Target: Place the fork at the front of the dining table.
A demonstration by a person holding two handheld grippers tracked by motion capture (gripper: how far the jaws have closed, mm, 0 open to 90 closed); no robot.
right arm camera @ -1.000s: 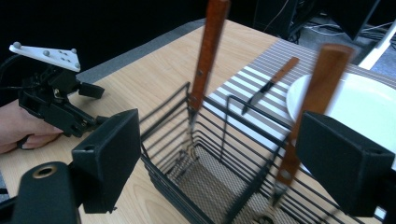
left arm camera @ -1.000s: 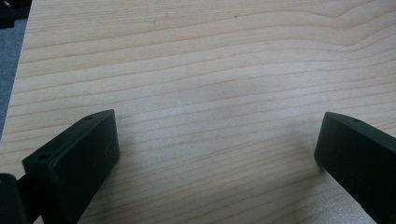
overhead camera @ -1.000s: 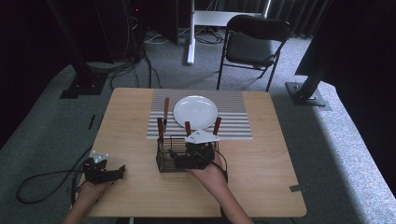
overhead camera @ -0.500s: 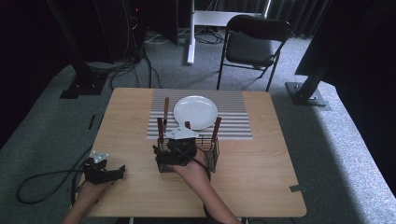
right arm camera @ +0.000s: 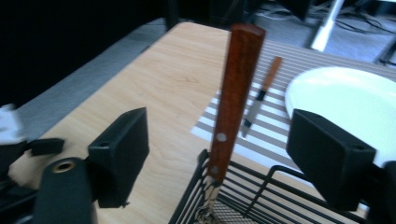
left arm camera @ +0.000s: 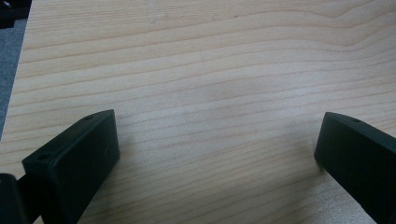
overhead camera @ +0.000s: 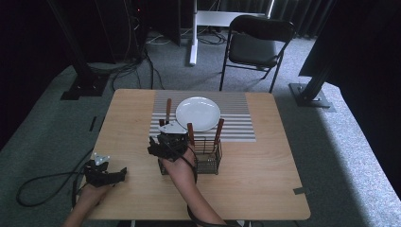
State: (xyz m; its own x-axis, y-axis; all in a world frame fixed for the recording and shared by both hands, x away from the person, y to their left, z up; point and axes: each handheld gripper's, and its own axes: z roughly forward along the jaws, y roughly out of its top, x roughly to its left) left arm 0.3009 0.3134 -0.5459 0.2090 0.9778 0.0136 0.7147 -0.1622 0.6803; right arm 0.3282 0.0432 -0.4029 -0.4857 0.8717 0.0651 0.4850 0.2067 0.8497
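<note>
Right hand-held gripper [right arm camera: 217, 154], jaws released, flanks an upright wooden handle [right arm camera: 233, 98] standing in the wire basket [right arm camera: 261, 196]; its lower end is hidden. Left hand-held gripper [left arm camera: 217, 154], jaws spread, rests on bare counter [left arm camera: 210, 70]. Plate [right arm camera: 345, 102] edge is cut off.

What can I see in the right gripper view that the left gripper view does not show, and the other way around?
The right gripper view shows a wooden-handled utensil standing upright in a black wire basket between the right gripper's open jaws. Beyond it are a white plate and a second utensil lying on the striped placemat. The left gripper view has the left gripper, open with nothing between its jaws. Both share the wooden table.
</note>
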